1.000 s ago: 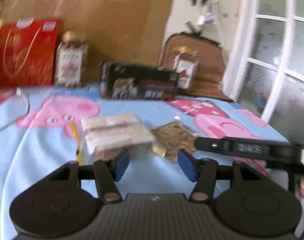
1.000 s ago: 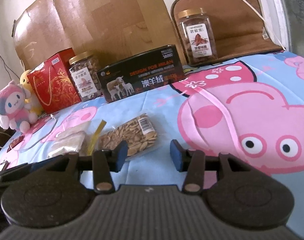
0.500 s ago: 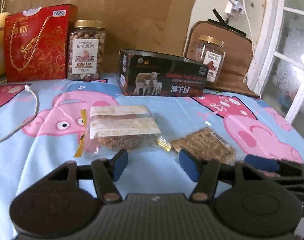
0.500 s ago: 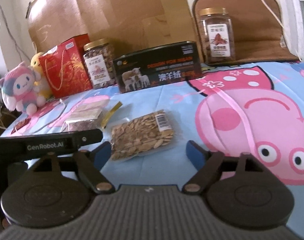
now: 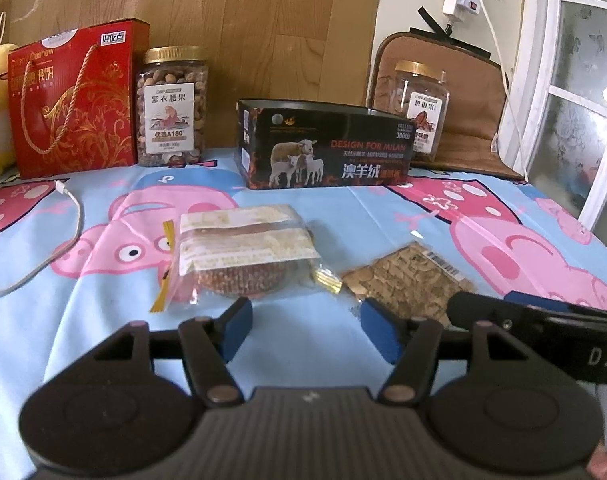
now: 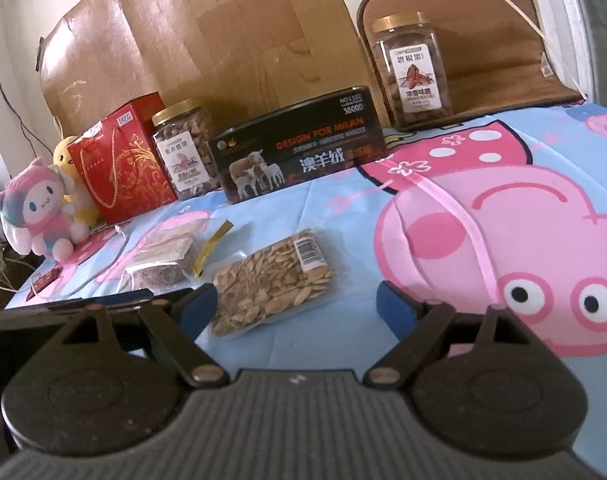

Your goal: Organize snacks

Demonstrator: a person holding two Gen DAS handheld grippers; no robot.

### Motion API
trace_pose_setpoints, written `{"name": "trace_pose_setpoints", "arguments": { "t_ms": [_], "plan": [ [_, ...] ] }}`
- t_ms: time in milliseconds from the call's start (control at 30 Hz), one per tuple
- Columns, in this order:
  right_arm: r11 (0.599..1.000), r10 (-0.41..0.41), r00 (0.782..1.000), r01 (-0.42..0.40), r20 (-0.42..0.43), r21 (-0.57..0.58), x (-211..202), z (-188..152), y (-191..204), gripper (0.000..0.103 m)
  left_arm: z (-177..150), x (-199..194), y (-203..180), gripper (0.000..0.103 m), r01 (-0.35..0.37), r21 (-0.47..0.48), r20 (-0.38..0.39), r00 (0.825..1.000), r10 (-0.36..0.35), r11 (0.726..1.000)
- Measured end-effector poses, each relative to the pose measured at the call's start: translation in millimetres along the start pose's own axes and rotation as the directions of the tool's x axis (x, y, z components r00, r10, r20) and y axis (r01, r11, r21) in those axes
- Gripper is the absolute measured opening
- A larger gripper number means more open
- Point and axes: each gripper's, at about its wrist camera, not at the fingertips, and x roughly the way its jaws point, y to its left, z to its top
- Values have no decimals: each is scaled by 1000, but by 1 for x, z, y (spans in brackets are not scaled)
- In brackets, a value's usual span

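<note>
On the blue cartoon-pig sheet [image 6: 343, 216] I'm hovering both grippers — the right gripper [image 6: 295, 304] spread wide, seed packet [image 6: 271, 284] lying just ahead; left gripper [image 5: 303, 328] opening, empty, cake bag [image 5: 243, 256] just beyond.

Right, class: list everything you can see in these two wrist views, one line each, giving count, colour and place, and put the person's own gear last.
Gift box: one, red with gold, back left.
Nut jars: two, clear with gold lids; one beside the gift box, one back right on the brown cushion.
Sheep box: one, black, back centre.
Cake packets: a clear stack, front centre-left.
Seed bag: one, clear, front centre.
Plush toys: two, pink-blue and yellow, far left.
Cable: one, white, left.
Sheet: blue with pink pigs, underneath.
Left gripper: black, blue pads, jaws opening, empty.
Right gripper: same, open, empty.
</note>
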Motion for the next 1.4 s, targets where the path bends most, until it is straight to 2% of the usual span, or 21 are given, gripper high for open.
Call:
{"name": "trace_pose_setpoints", "arguments": {
  "t_ms": [233, 367, 467, 533, 700, 833, 967, 1100, 1200, 1300, 1367, 1400],
  "plan": [
    [999, 21, 1000, -21, 5, 41, -2, 1, -6, 89, 0, 0, -1, 63, -6, 13, -3, 1000, 6, 1000],
    [984, 78, 997, -73, -23, 164, -1, 10, -19, 89, -1, 1, -2, 64, -10, 24, -6, 1000, 10, 1000],
    [938, 177, 982, -149, -64, 311, 6, 19, -33, 86, 0, 2, -3, 65, -12, 34, -9, 1000, 12, 999],
    [912, 201, 977, -164, -63, 376, 9, 22, -38, 85, 0, 2, -3, 65, -11, 35, -10, 1000, 11, 999],
    [837, 284, 957, -217, -58, 503, 15, 24, -51, 72, 0, 3, -2, 65, -6, 38, -12, 1000, 6, 999],
    [780, 340, 940, -263, -33, 568, 16, 22, -59, 67, 0, 3, -3, 65, -4, 39, -12, 1000, 4, 999],
    [723, 413, 910, -317, -17, 614, 19, 20, -61, 65, 0, 3, -3, 66, -3, 39, -13, 1000, 3, 999],
    [739, 404, 914, -304, -35, 601, 23, 20, -56, 62, 0, 3, -3, 66, -4, 40, -13, 1000, 4, 999],
    [770, 379, 924, -285, -51, 571, 29, 23, -53, 56, 0, 3, -3, 66, -2, 42, -14, 1000, 3, 999],
    [807, 340, 937, -249, -77, 536, 37, 23, -51, 37, 0, 3, -2, 67, 1, 43, -14, 1000, 0, 999],
    [826, 307, 945, -208, -109, 524, 44, 20, -53, 13, 0, 3, -2, 67, 2, 44, -15, 1000, -1, 999],
    [826, 306, 946, -205, -111, 525, 45, 18, -54, 13, 0, 3, -2, 68, 3, 44, -15, 1000, -2, 999]
  ]
}}
